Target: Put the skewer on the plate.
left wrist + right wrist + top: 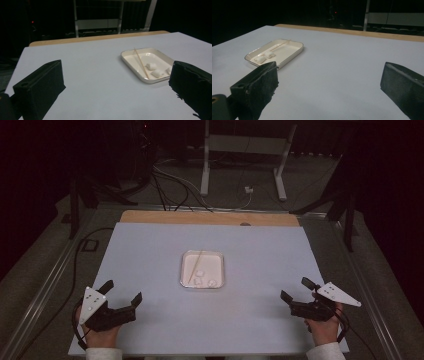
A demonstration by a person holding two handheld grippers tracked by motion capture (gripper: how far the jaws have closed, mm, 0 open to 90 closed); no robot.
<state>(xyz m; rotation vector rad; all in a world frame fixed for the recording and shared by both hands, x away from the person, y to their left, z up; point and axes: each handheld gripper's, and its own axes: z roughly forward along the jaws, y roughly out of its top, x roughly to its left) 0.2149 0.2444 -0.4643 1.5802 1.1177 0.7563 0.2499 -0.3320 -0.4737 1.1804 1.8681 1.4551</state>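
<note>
Dark room, white table (pixel 150 320). Both grippers — left gripper (pixel 122 297), right gripper (pixel 295 290) — gape wide, holding nothing. Thin skewer (pixel 141 63) in tray (pixel 186 282) looks light, maybe snappy — pinch its middle.

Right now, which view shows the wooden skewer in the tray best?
The left gripper view: the skewer lies full length across the tray, close and sharp, beside the marshmallows. The high view gives it as a thin faint line. The right gripper view shows it farther off, low-angled.

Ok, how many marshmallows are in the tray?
3: one marshmallow mid-tray beside the skewer, one at the near edge, one near the right corner of the tray.
</note>
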